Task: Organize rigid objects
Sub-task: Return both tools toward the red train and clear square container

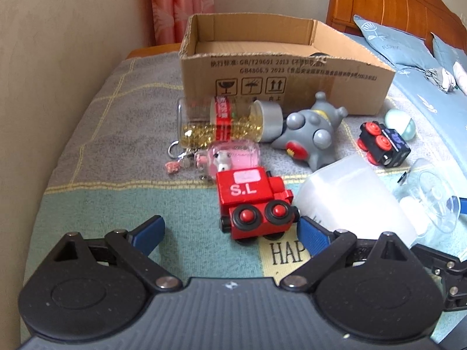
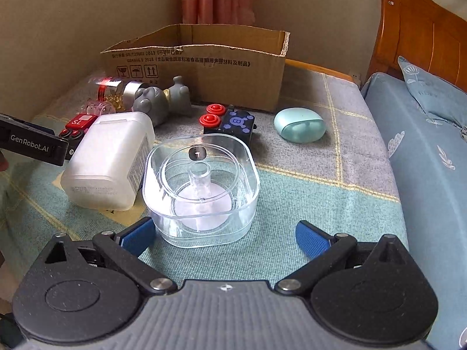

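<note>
Straddling red train [image 1: 256,204] | left tongs [image 1: 230,233] spread | cup [image 1: 353,198] abuts

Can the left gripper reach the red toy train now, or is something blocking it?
Probably yes. The left gripper is open, and the red toy train sits just ahead between its fingers; only the white plastic container crowds the right finger.

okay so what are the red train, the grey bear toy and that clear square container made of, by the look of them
Red train: likely painted wood, judging by its blocky shape and glossy flat faces.
Grey bear toy: probably soft vinyl or rubber, with a smooth matte skin and rounded moulded bumps.
Clear square container: transparent hard plastic, possibly acrylic; the blanket shows through and the thick rim glints.
</note>
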Action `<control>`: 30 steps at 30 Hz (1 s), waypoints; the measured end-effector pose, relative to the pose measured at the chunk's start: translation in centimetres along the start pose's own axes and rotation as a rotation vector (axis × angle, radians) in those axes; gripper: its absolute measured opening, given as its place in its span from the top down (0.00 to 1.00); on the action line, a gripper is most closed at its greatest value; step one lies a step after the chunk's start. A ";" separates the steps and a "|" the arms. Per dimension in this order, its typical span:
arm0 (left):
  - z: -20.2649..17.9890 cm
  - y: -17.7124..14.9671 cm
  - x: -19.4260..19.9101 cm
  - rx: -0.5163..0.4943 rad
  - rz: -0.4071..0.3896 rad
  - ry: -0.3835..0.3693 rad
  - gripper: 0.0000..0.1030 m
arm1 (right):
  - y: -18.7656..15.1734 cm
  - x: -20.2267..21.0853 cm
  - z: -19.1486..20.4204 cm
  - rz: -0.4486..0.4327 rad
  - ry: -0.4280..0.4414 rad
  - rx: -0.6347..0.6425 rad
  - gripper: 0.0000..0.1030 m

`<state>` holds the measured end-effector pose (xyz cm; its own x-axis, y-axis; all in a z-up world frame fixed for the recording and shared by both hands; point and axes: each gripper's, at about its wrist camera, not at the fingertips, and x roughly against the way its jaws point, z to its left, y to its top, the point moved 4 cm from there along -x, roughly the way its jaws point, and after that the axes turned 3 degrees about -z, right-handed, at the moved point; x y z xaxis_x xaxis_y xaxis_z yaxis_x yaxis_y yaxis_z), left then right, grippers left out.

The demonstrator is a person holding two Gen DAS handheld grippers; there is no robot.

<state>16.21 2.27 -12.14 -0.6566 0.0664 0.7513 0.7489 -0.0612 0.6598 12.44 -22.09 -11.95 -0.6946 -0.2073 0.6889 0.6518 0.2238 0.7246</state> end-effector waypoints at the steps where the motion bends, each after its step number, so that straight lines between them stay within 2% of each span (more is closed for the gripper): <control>1: 0.2 -0.1 0.1 -0.006 0.001 0.010 0.06 | 0.0 0.0 0.0 -0.001 0.001 0.002 0.00; 5: 1.6 -0.9 0.7 -0.011 0.000 0.065 0.01 | -0.1 0.0 -0.1 -0.005 0.002 0.002 0.00; 11: 2.7 -1.2 0.5 0.022 -0.026 0.023 0.00 | -0.1 0.0 -0.1 -0.004 0.003 0.003 0.00; 22: 1.6 0.1 -0.6 -0.037 -0.017 -0.009 0.00 | 0.0 0.0 0.0 -0.008 0.013 0.012 0.00; 30: 4.3 -1.4 0.7 0.034 0.004 0.046 0.01 | -0.1 0.0 -0.1 -0.009 0.015 0.015 0.00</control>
<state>15.13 6.72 -12.54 -0.6563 0.0200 0.7542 0.7537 -0.0273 0.6566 12.43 -22.17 -12.04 -0.6959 -0.2232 0.6826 0.6409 0.2360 0.7305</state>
